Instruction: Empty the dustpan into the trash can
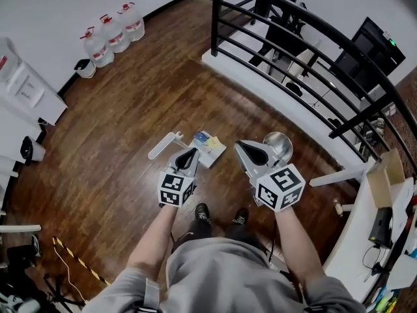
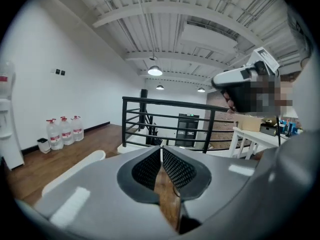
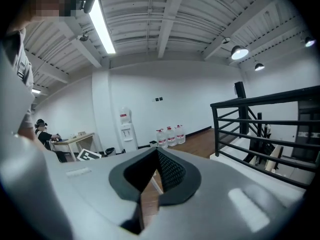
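Note:
The dustpan stands on the wooden floor ahead of my feet, with blue and yellow scraps in its pan and a white handle reaching out to the left. A round shiny metal trash can stands just to its right. My left gripper hovers over the floor between handle and pan, jaws shut and empty. In the left gripper view the white handle shows left of the jaws. My right gripper is held beside the trash can, its jaws meeting at the tip with nothing between them.
A black railing runs across the far right, above a lower level. Three water bottles and a small black bin stand by the far wall. A white table lies to the right. Yellow-black tape marks the floor at lower left.

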Motion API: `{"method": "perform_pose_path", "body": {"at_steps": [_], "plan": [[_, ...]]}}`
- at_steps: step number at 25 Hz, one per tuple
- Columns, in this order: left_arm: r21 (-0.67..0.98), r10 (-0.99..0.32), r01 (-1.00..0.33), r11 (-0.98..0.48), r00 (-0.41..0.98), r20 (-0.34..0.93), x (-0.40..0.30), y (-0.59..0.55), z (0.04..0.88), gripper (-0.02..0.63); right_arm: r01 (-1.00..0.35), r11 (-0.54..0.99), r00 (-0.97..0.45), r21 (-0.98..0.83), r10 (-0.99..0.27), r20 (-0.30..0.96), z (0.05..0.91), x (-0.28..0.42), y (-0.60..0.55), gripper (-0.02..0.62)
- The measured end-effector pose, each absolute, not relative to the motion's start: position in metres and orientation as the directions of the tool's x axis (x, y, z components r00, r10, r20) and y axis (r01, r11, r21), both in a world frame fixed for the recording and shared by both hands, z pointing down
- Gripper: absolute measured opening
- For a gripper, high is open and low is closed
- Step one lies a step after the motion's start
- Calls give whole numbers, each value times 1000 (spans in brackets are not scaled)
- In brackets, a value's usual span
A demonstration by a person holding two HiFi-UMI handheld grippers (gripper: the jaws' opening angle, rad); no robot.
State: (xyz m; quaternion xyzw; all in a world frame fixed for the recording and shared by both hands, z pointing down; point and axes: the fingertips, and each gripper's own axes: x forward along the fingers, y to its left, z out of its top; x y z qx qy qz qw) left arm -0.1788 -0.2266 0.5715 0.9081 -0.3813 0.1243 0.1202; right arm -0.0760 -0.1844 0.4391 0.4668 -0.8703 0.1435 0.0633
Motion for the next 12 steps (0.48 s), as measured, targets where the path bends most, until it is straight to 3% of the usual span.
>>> {"method": "perform_pose_path", "body": {"at_steps": [5,12], "plan": [[155,-708,-812,-563,571,416,-208,-247,620,160,-814,535,-579,-225,-774,255,449,-74,-193,0],[175,-762,-904,-390,423,490,-238,-273,663,305,-798,552,-602,-241,-741,297,462,-76,-195,0]]}}
